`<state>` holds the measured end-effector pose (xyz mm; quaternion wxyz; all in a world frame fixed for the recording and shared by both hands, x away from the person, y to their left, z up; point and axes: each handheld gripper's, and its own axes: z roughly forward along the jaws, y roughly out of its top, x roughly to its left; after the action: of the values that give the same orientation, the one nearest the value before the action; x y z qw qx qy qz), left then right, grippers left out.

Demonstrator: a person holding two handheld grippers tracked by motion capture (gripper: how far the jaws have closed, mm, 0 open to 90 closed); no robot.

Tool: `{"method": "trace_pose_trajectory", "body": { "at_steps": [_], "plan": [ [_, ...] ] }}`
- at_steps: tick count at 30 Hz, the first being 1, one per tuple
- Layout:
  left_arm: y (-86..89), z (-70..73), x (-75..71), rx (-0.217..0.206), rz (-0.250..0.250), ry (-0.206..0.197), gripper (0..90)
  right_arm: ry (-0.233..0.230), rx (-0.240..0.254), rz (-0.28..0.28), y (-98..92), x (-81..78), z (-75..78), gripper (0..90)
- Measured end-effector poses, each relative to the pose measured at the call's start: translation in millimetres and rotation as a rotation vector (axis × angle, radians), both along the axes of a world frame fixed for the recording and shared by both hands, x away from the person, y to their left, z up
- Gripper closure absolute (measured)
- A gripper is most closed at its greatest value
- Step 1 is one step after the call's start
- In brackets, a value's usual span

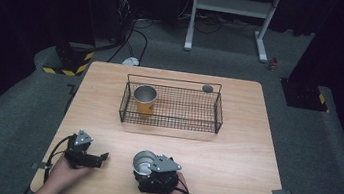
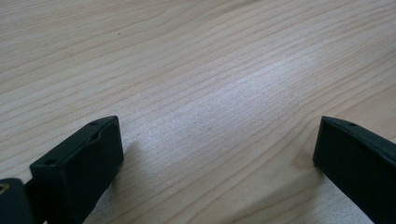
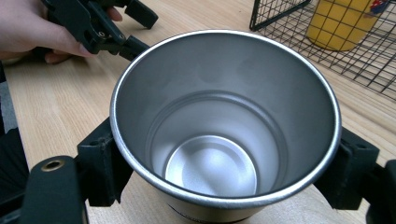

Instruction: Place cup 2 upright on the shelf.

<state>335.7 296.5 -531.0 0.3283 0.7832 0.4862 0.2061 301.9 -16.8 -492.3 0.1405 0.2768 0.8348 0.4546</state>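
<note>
A bare steel cup (image 1: 143, 160) stands upright near the table's front edge, mouth up. My right gripper (image 1: 145, 170) is shut on it, one black jaw pressed on each side below the rim. In the right gripper view the steel cup (image 3: 224, 93) is empty inside, held between the jaws of the right gripper (image 3: 224, 163). My left gripper (image 1: 101, 160) lies to the left of the cup, pointing right, open with nothing in it. In its own view the left gripper (image 2: 218, 140) has its jaws wide apart over bare wood. A yellow steel-rimmed cup (image 1: 145, 101) stands in the left end of a black wire basket (image 1: 219, 114).
The wire basket (image 3: 364, 65) with the yellow cup (image 3: 343, 23) sits at the middle of the wooden table (image 1: 232, 160). A small dark round disc (image 1: 207, 88) lies at the basket's far right corner. A hand (image 3: 28, 28) holds the left gripper (image 3: 140, 30) close beside the steel cup.
</note>
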Motion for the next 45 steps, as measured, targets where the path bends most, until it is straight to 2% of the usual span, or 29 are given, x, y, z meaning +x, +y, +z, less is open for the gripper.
{"method": "trace_pose_trajectory", "body": {
  "at_steps": [10,27,45],
  "plan": [
    [0.0,0.0,0.0,-0.001,0.0,0.0,1.8,-0.004,0.003,-0.015,-5.0,3.1,0.7,18.6],
    [0.0,0.0,0.0,0.0,0.0,0.0,1.8,-0.017,0.012,-0.081,-22.3,12.3,3.8,18.6],
    [0.2,0.0,0.0,-0.001,-0.001,0.0,1.9,-0.032,0.023,-0.181,-50.0,24.4,7.9,18.7]
  ]
}}
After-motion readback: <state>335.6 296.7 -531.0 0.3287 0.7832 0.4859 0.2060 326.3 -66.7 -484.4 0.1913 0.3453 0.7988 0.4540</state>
